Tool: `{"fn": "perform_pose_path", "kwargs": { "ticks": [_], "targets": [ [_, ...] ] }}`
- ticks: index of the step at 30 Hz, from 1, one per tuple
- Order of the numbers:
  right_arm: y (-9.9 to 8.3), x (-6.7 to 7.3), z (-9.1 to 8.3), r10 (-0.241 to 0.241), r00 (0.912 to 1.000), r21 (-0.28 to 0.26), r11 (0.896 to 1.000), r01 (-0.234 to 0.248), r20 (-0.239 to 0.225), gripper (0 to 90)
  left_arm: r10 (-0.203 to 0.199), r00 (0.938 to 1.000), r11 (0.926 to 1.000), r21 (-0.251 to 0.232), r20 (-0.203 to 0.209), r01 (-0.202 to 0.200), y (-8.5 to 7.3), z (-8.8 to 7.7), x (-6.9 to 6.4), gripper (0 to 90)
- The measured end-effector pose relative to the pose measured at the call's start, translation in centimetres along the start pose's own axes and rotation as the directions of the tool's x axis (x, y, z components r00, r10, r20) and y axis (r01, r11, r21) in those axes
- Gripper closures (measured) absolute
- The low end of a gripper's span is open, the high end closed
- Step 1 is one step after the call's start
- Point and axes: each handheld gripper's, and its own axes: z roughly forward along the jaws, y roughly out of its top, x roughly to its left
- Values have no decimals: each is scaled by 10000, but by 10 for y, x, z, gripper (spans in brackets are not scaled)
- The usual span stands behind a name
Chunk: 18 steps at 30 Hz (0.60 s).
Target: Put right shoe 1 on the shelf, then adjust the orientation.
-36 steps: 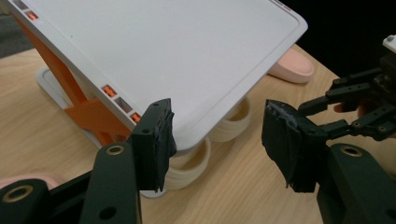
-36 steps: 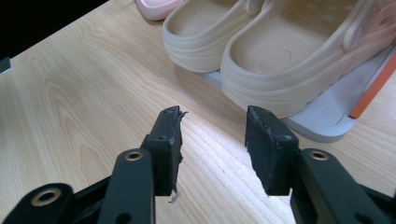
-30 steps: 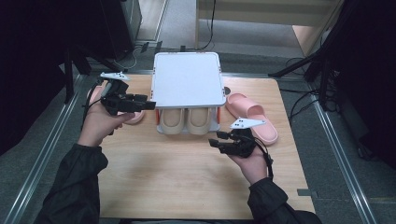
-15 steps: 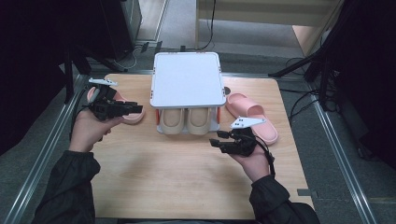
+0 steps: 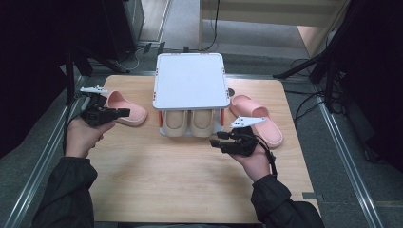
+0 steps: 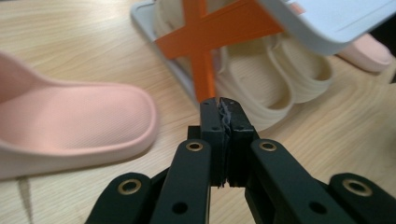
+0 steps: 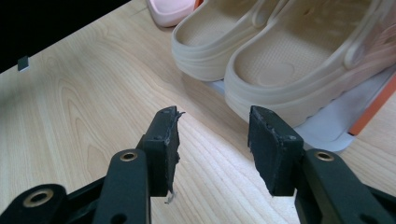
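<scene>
Pink slipper beside clenched left jaws, right jaws released at the rack

Pale wooden desk (image 5: 190,185) carries a white rack (image 5: 190,80) with orange cross-struts and a pair of cream clogs (image 5: 187,122) on its lower tier; the left gripper (image 5: 121,113) hovers at the desk's left, its jaws just closed flat together with nothing between them, right beside the pink slipper (image 5: 124,108) lying there; the right gripper (image 5: 216,141) sits just in front of the clogs, jaws parted and empty; a second pink slipper (image 5: 256,118) lies right of the rack.
</scene>
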Motion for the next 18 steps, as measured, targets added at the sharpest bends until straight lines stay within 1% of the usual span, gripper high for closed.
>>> {"fn": "perform_pose_path", "kwargs": {
  "ticks": [7,9,11,12,14,18],
  "targets": [
    [-1,2,4,-104,9999,211,9997,104,22,541,-424,9987,9991,-92,-280,422,-6,7,17,888],
    [-2,2,3,-85,10000,196,9998,84,30,541,-427,9981,9991,-46,-452,425,-6,12,21,888],
    [-2,2,1,-47,10000,148,9999,46,81,542,-555,9961,9984,102,-693,563,-7,16,26,888],
    [-3,2,0,-36,9999,152,9999,34,94,543,-684,9950,9974,167,-732,698,-7,20,30,888],
    [-4,2,-2,-17,9999,168,9999,14,162,544,-865,9939,9960,172,-685,878,-7,25,37,889],
    [-8,1,-6,53,9995,146,9999,-58,315,544,-1035,9915,9944,116,-782,1047,-7,33,48,889]
  ]
}}
